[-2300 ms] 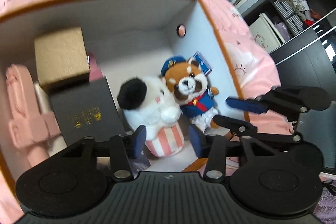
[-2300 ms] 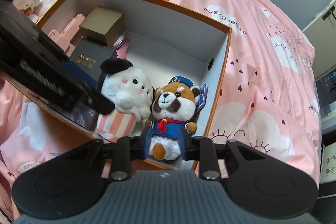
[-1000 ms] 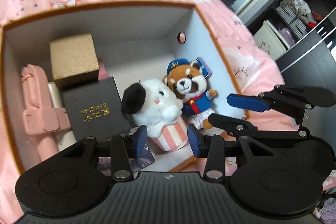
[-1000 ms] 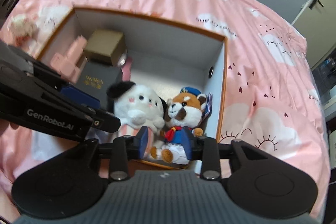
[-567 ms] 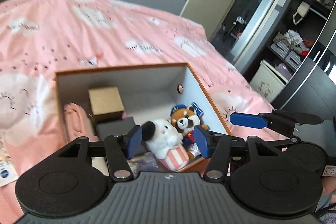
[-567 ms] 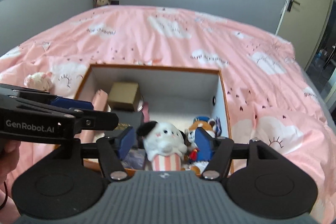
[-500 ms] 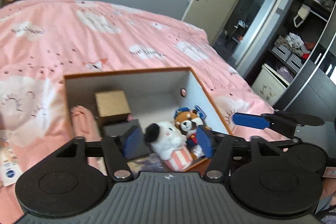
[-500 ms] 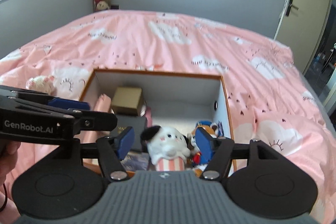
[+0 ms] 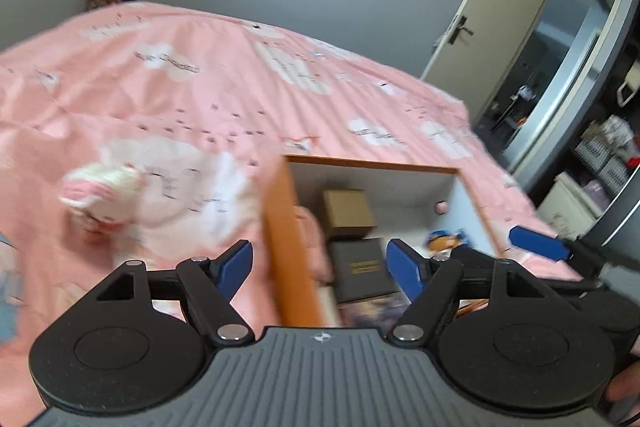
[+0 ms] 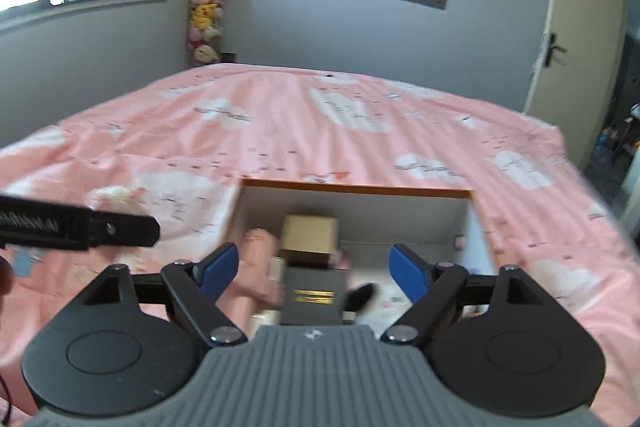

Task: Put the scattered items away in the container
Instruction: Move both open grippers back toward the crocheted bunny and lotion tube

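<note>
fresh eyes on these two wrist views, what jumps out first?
The pink cloud-print bedspread fills both views, with an open orange-rimmed white storage box sitting on it just ahead of the grippers. Inside, a tan cardboard cube sits behind a black gold-lettered box. A blurred white-and-pink plush toy lies on the bedspread outside the box, to its left, and both the left gripper and right gripper are open and empty.
</note>
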Motion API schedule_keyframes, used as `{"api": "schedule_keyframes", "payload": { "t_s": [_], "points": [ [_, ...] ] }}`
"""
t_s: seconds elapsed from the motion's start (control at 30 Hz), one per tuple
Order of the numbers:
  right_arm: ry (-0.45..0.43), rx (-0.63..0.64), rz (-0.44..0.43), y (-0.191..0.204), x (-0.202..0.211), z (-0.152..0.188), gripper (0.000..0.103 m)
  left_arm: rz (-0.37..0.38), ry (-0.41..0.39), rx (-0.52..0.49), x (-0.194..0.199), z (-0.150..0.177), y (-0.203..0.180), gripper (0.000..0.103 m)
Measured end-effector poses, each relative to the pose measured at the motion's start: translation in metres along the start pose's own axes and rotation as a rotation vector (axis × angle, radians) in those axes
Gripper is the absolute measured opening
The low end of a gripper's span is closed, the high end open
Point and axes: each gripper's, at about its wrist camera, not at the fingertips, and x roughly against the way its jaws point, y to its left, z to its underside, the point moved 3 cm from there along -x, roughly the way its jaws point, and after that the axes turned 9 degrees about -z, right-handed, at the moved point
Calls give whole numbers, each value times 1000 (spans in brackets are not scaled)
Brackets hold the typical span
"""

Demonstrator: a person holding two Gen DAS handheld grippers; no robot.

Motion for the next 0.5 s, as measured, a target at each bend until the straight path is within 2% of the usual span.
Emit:
{"api": "schedule_keyframes", "payload": {
  "t_s": [0.1, 0.27, 0.5],
  "points": [
    [4, 0, -43, 20, -12, -3, 85, -60, 9, -28, 5, 1, 14, 87],
    [42, 67, -76, 58, -38, 0, 85, -215, 15, -109, 14, 4, 36, 86],
    [116, 123, -134, 98, -75, 11, 85, -313, 51, -118, 13, 12, 75, 85]
  ]
}}
